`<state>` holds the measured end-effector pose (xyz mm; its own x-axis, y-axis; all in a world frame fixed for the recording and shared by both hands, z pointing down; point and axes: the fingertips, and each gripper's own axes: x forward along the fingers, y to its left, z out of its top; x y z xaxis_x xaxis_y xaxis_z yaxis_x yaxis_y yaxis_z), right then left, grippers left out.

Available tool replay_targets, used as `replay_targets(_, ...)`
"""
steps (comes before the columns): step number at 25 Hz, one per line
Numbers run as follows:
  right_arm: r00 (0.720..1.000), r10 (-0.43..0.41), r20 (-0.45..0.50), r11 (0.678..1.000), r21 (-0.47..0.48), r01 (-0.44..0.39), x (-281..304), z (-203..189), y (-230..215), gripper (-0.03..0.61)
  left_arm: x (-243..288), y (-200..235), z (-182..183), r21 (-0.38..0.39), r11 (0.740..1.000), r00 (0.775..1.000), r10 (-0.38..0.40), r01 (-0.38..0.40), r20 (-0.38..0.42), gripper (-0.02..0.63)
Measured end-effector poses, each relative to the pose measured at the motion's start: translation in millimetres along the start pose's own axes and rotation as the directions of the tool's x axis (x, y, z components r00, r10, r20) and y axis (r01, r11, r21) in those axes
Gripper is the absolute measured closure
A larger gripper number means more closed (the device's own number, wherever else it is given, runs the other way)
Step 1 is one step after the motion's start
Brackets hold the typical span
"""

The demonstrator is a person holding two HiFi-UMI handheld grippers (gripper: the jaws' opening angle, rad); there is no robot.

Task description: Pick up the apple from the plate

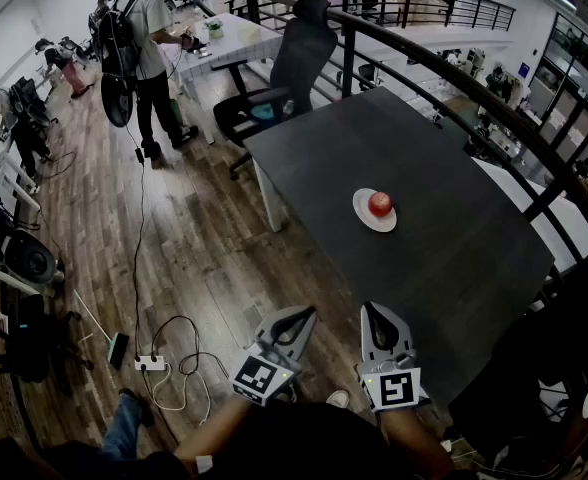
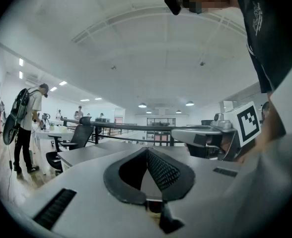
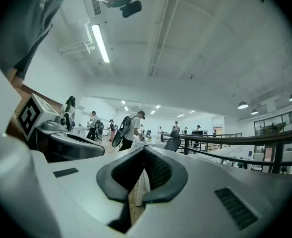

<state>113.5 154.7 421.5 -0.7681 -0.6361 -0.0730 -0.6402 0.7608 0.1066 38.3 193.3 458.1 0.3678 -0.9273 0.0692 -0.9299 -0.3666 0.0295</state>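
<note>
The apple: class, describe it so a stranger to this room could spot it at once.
Find the large dark table beside the curved black railing. A small white plate lies on it, and the apple sits on that plate: the only red, round thing there.

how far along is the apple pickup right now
Done: nothing yet. The apple sits on the plate on the dark table.
In hand: nothing. The left hand-held gripper and right hand-held gripper are both shut and empty, held level and well short of the plate.
Left: reach the plate, open the jaws, close on the apple and lift it.
</note>
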Motion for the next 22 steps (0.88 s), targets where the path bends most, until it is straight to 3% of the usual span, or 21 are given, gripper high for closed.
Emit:
replay_targets(5,0.999,0.014,-0.040,0.999,-0.051,-0.016,3,-7,-1,0.554,3,6,0,0.006,1.000,1.000,-0.001,0.001,0.000,0.591)
replay_targets(11,0.999,-0.001,-0.033,1.000,0.000,0.001,11,-16,-2,0.554,11,18,-1,0.011,1.000,1.000,-0.002,0.002,0.002,0.591)
replay_targets(22,0.995,-0.080,-0.064,0.997,0.006,0.081,47,-35,-12,0.554,24,64,-9,-0.008,1.000,1.000,-0.024,0.024,-0.012,0.591)
